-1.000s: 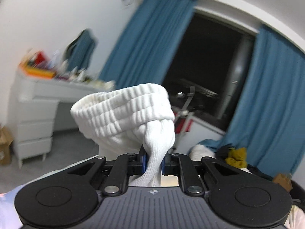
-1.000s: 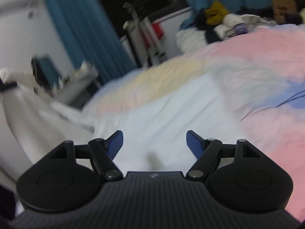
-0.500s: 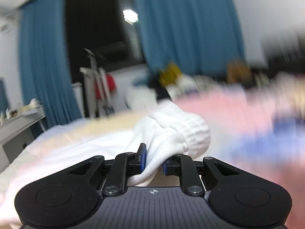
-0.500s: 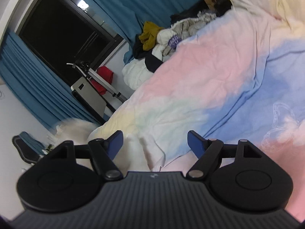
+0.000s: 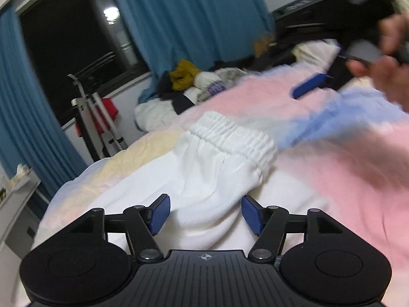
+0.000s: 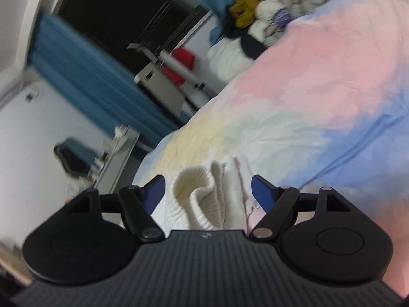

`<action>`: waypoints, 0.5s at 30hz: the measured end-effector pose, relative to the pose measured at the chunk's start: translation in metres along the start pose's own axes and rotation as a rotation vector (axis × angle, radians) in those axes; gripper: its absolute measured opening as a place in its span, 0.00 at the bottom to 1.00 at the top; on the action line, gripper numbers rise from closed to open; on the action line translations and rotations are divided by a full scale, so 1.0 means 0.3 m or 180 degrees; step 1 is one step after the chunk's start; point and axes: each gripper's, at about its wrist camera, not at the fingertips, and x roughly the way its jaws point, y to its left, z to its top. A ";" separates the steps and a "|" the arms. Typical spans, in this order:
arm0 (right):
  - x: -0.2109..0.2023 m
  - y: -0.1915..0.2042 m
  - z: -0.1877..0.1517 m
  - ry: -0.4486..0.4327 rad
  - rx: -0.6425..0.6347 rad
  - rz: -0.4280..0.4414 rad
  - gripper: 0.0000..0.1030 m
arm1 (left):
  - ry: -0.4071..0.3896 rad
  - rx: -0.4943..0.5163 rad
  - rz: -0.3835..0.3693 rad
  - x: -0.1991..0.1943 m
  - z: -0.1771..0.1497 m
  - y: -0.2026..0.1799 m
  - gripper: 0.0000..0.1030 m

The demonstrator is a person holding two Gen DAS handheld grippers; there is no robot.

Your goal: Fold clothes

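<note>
Left wrist view: my left gripper (image 5: 203, 213) has just been opening, its pads spread clear of the white garment (image 5: 204, 168) lying between them on the pastel duvet (image 5: 345, 158). My right gripper (image 6: 207, 194) stands wide over its ribbed cuff (image 6: 202, 199), gripping nothing.

The trousers (image 5: 204, 174) are white knit cloth, finely ribbed, with a puckered elastic waistband (image 5: 230, 135); in the right wrist view a cuff (image 6: 202, 199) shows a coarser cream rib. The quilt (image 5: 332, 158) is soft matt cotton, faintly creased, dyed in pastel washes. The left tool (image 5: 204, 213) is matt black plastic with a grooved body, small shiny metal pivot pins and blue pads (image 5: 159, 213) with a fine rubbery grain. The right tool (image 6: 205, 194) is made the same. The curtains (image 5: 184, 18) are matt blue cloth in soft pleats.
</note>
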 end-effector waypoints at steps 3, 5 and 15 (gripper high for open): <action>0.078 -0.008 -0.004 0.0150 0.0007 0.0051 0.74 | 0.0113 0.0107 -0.0072 -0.039 -0.052 0.030 0.63; 0.160 -0.020 -0.007 0.0298 0.0080 0.0082 0.71 | 0.0169 0.0138 -0.0073 -0.046 -0.086 0.049 0.63; 0.467 -0.032 -0.053 0.0688 0.0238 0.0391 0.48 | 0.0128 0.0075 -0.0208 0.035 -0.160 0.083 0.49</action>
